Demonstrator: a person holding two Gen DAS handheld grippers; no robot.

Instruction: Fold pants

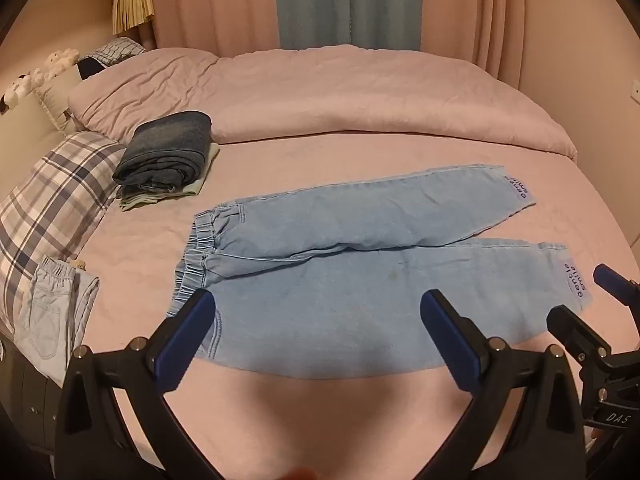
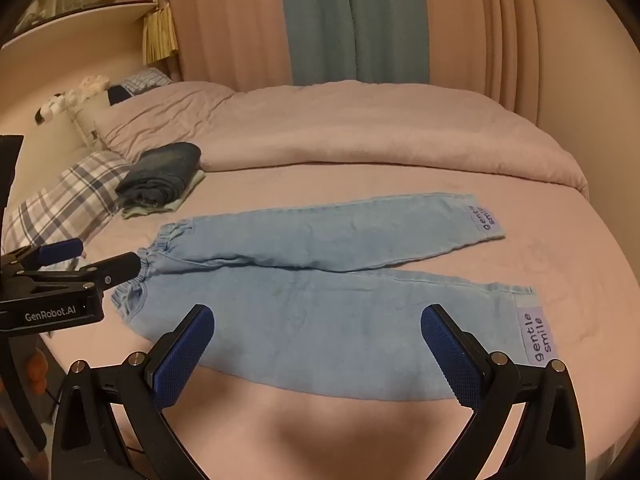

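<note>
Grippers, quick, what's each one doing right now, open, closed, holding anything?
Left gripper: open, holding nothing, above the light blue pants.
Right gripper: open, holding nothing, above the same pants.

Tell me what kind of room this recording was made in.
Most likely a bedroom: the pants lie flat on a bed with a pink duvet, plaid pillows sit at one side, and curtains hang behind.

We are in a home bedroom: a bed [image 1: 280, 152] with pink duvet [image 1: 360, 96], plaid pillow [image 1: 56, 200] at its left edge, curtains [image 1: 348, 0] behind.
</note>
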